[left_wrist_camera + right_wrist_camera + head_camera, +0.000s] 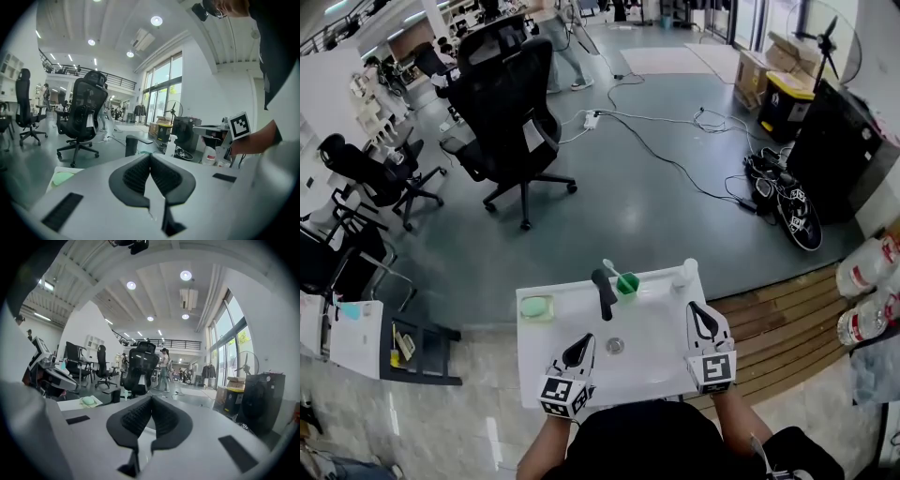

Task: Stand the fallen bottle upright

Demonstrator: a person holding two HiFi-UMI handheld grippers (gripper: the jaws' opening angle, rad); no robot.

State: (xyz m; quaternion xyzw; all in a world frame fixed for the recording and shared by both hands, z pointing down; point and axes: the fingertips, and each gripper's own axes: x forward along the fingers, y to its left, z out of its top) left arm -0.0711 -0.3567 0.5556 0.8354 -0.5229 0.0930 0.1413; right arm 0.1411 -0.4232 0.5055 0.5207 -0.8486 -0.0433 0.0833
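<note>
A: Bottle [689,273] position?
B: Upright at the far right corner of the sink [649,367], just ahead of the right tool [703,321]; left tool [578,351] farther off. Both tools: jaws together, nothing held.

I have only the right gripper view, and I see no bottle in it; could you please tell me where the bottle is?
Observer: The white bottle stands upright at the back right corner of the sink.
Operator: Is the right gripper touching it?
Observer: No; the right gripper is over the sink's right edge, short of the bottle, with a gap between them.
Operator: And where is the left gripper?
Observer: The left gripper is over the sink's front left part, its jaws together with nothing between them.
</note>
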